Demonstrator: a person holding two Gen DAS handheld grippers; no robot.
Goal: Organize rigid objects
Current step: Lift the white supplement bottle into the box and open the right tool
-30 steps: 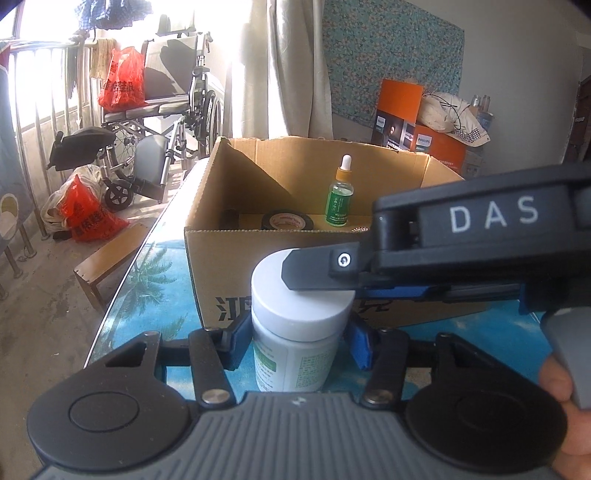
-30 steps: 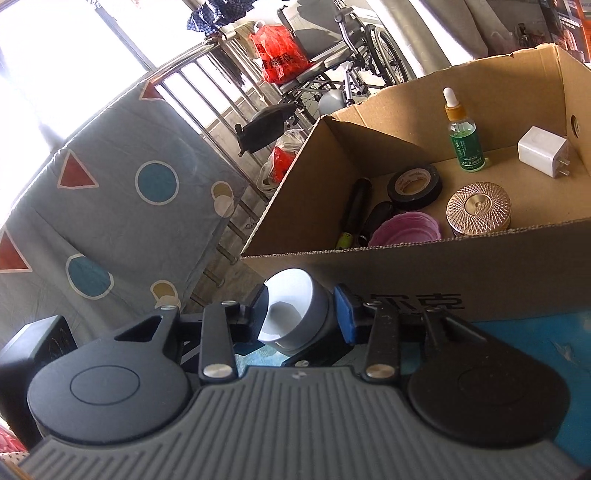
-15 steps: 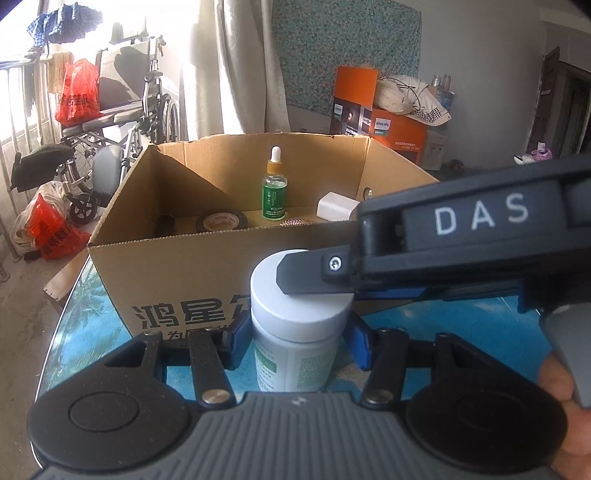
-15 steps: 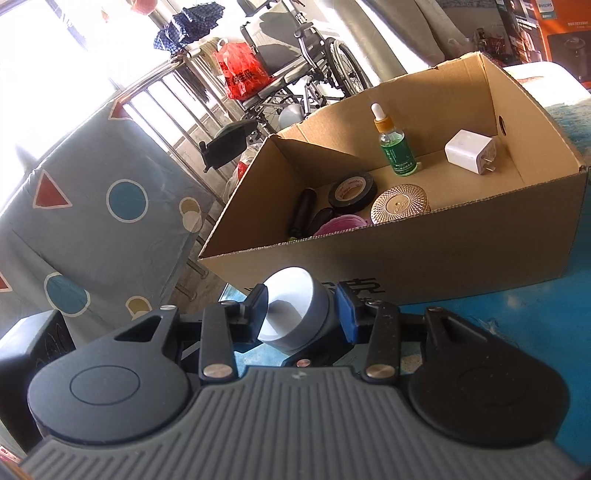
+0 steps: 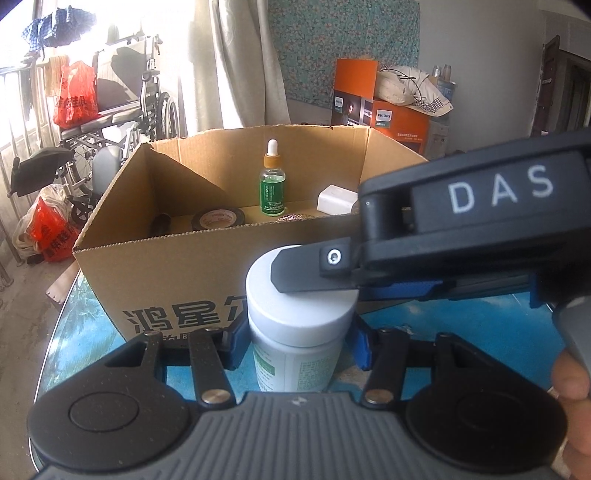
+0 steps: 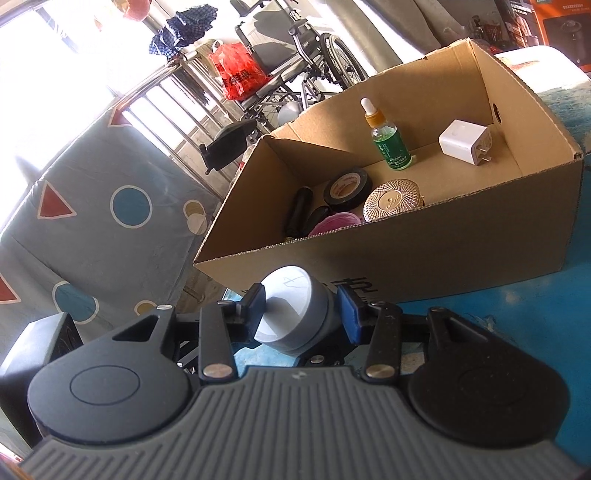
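Harsh window [image 6: 55, 74] glare upper left; fisheye-bent edges.

Your room, as it stands around you:

- Window [image 5: 33, 22]: blown out with daylight on your left, metal railing [image 6: 162, 92] before it.
- Wheelchair [image 5: 125, 107]: folded near the railing, with a red bag [image 5: 74, 94] on its seat; a second red bag [image 5: 48, 229] lies on the floor [image 5: 26, 332].
- Curtain [image 5: 229, 66]: pale, hanging beside the window.
- Wall [image 5: 480, 44]: grey, with a floral cloth [image 5: 343, 44] pinned across it.
- Orange carton [image 5: 384, 107]: against the wall, a pillow [image 5: 413, 88] on top.
- Blanket [image 6: 92, 206]: grey with circles and triangles, draped on your left.
- Doorway [image 5: 561, 85]: dark, far right.
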